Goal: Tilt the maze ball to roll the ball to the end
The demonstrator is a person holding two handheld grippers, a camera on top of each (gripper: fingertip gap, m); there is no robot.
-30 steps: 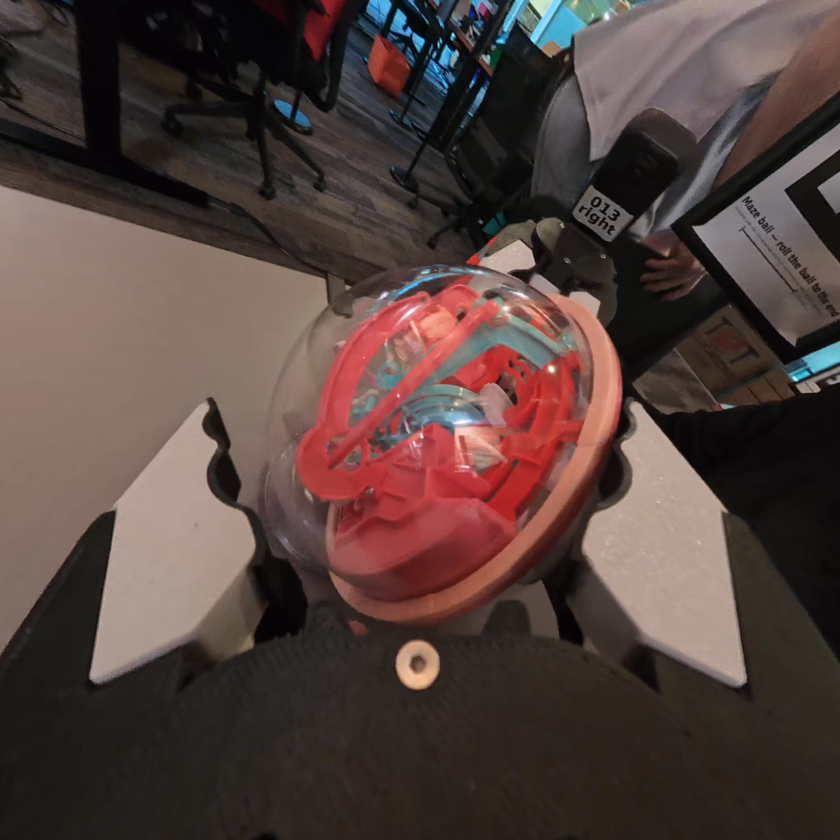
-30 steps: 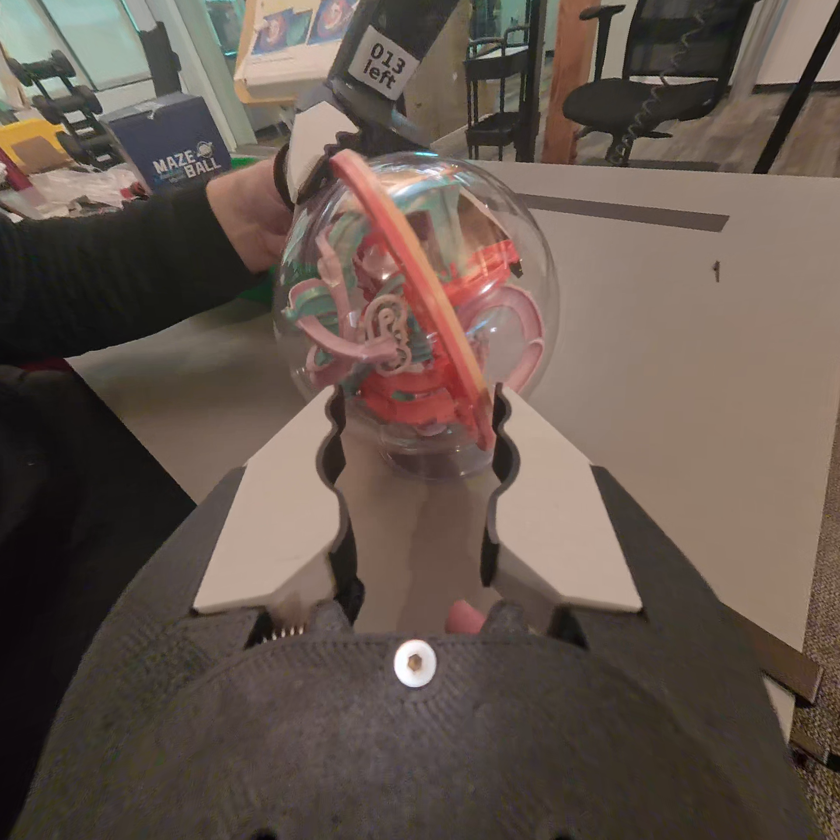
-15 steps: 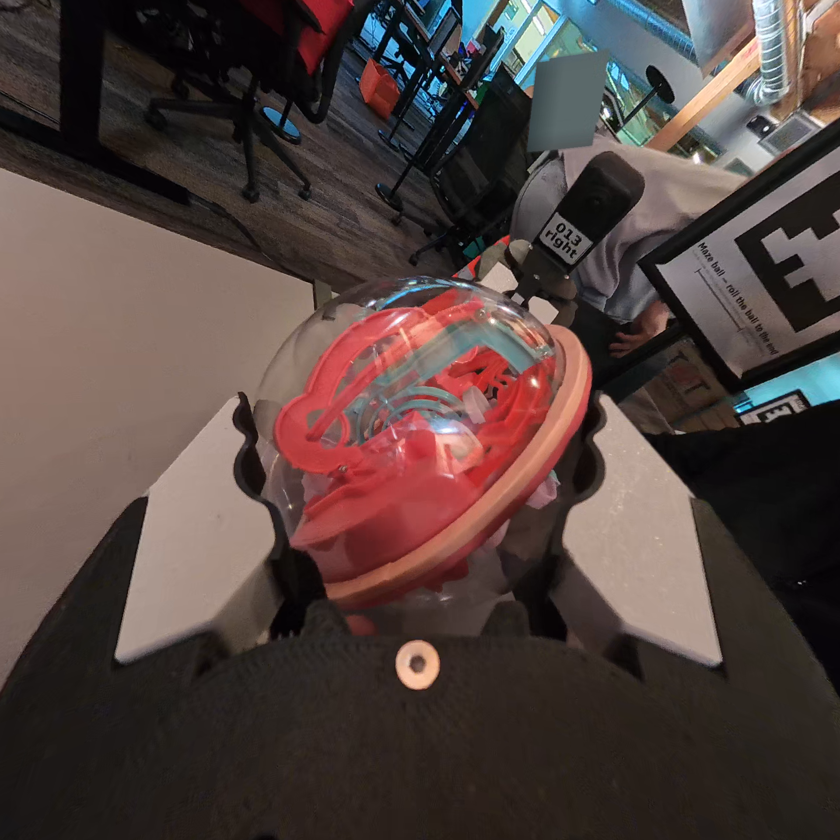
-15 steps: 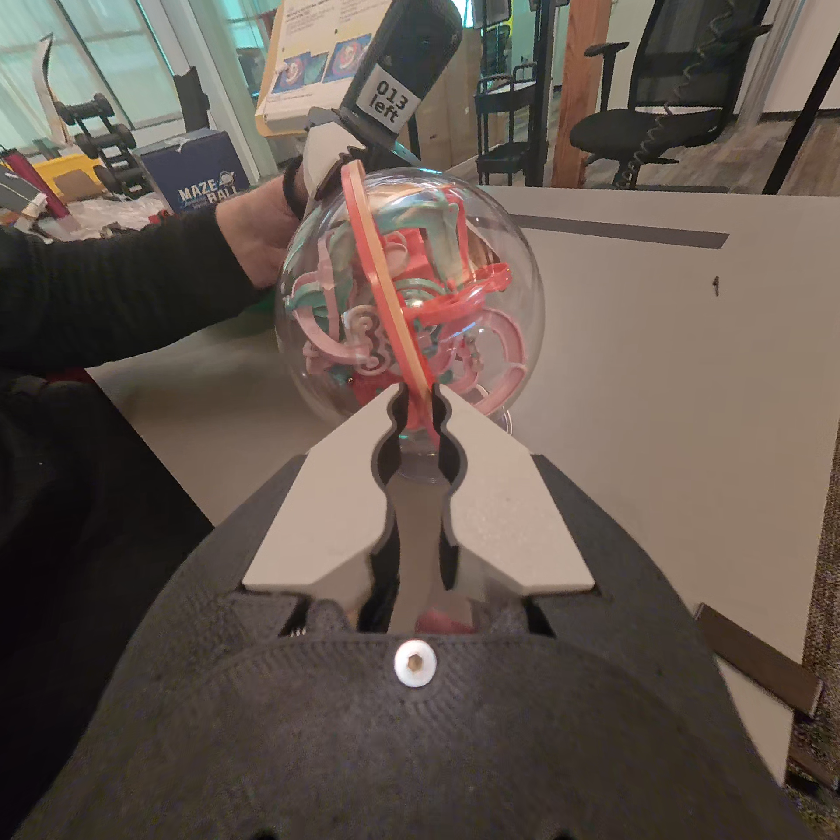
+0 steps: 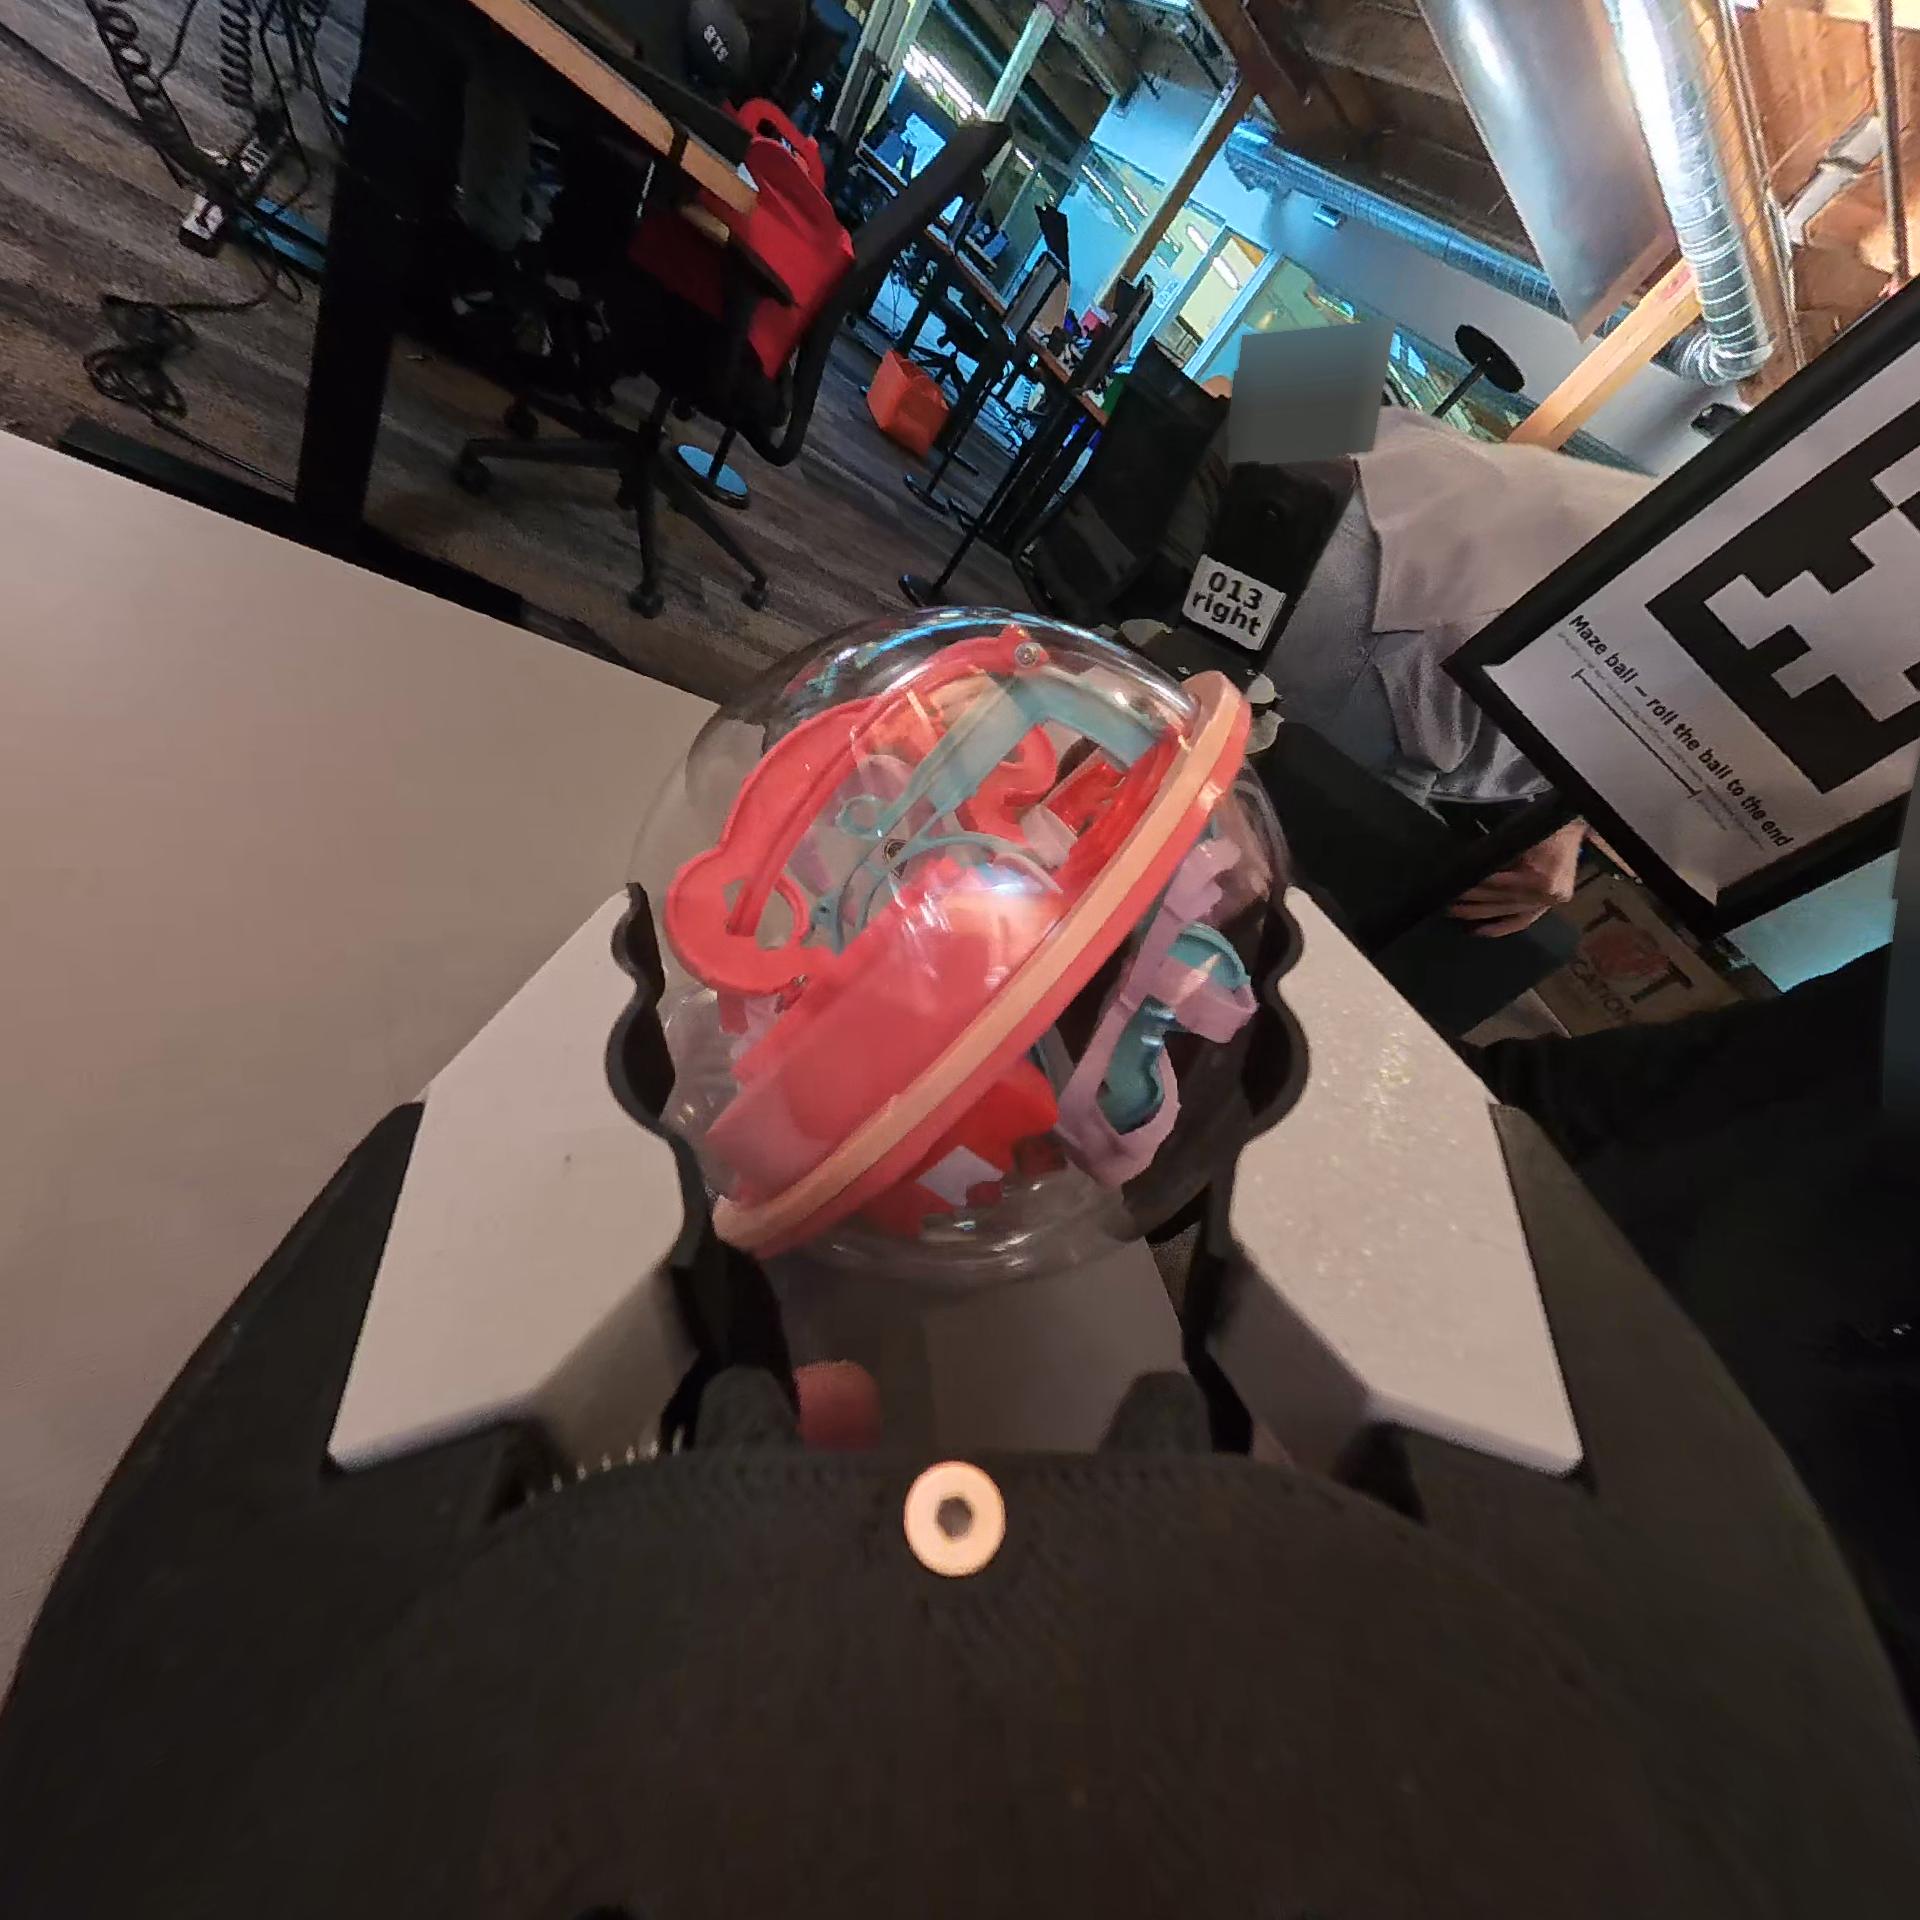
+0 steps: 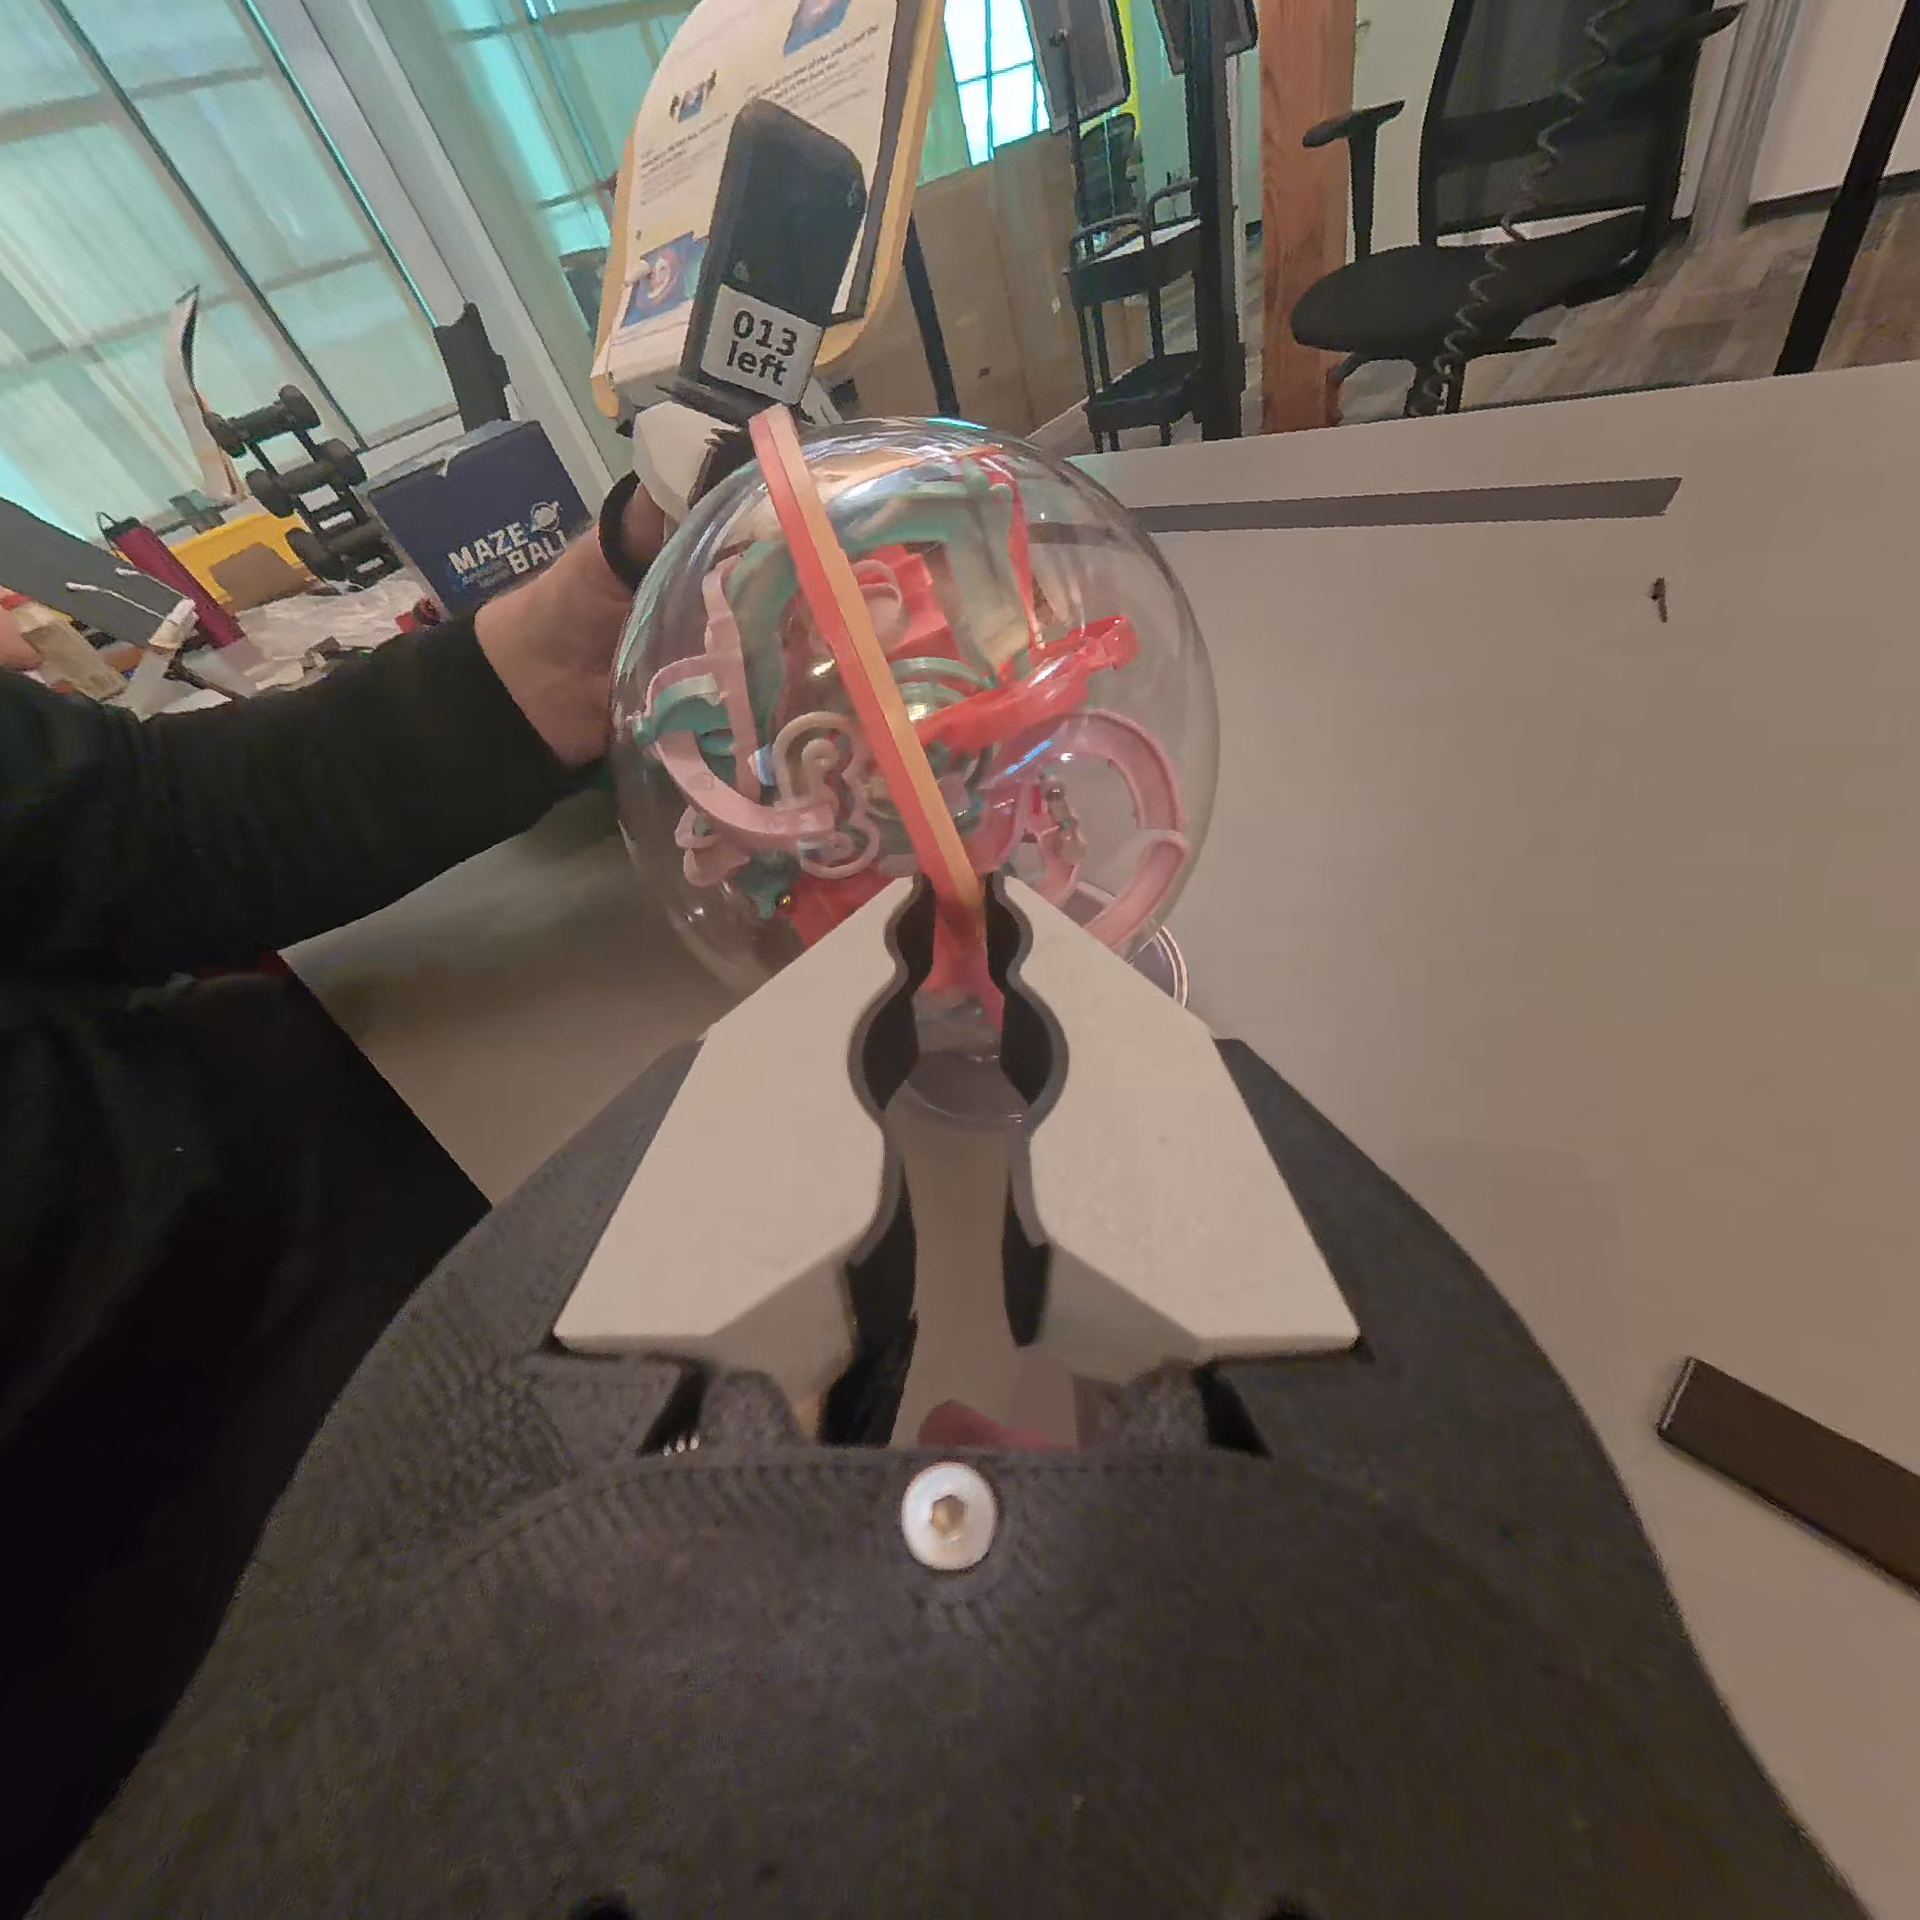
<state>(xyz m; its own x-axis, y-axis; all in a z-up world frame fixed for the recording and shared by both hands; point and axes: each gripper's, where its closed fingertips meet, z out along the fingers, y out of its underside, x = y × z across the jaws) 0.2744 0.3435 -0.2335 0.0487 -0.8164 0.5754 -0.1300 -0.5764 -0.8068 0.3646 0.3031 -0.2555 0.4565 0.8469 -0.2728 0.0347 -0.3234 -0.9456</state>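
Observation:
The maze ball [image 5: 935,935] is a clear sphere with red, pink and teal tracks inside and an orange rim around its middle. My left gripper [image 5: 951,997] is shut on the sphere's two sides and holds it above the table. A small shiny bead [image 5: 1027,652] sits on the red track near the top. In the right wrist view the maze ball [image 6: 904,707] stands just past my right gripper [image 6: 951,904], which is shut on the orange rim at its lower edge. The rim runs steeply from upper left to lower right there. The left gripper [image 6: 769,312] shows behind the ball.
The white table [image 6: 1507,883] lies under the ball. A clear round stand [image 6: 1169,961] sits on it just behind the ball, and a dark strip [image 6: 1787,1455] lies near the right edge. A framed sign [image 5: 1714,644] stands at the right, a blue box [image 6: 488,520] at the back left. A black sleeve [image 6: 260,790] reaches in from the left.
My right gripper went from open around the ball's bottom to shut on the orange rim. The ball has tilted, and it now sits farther out towards the left fingertips. The left view has pitched upward.

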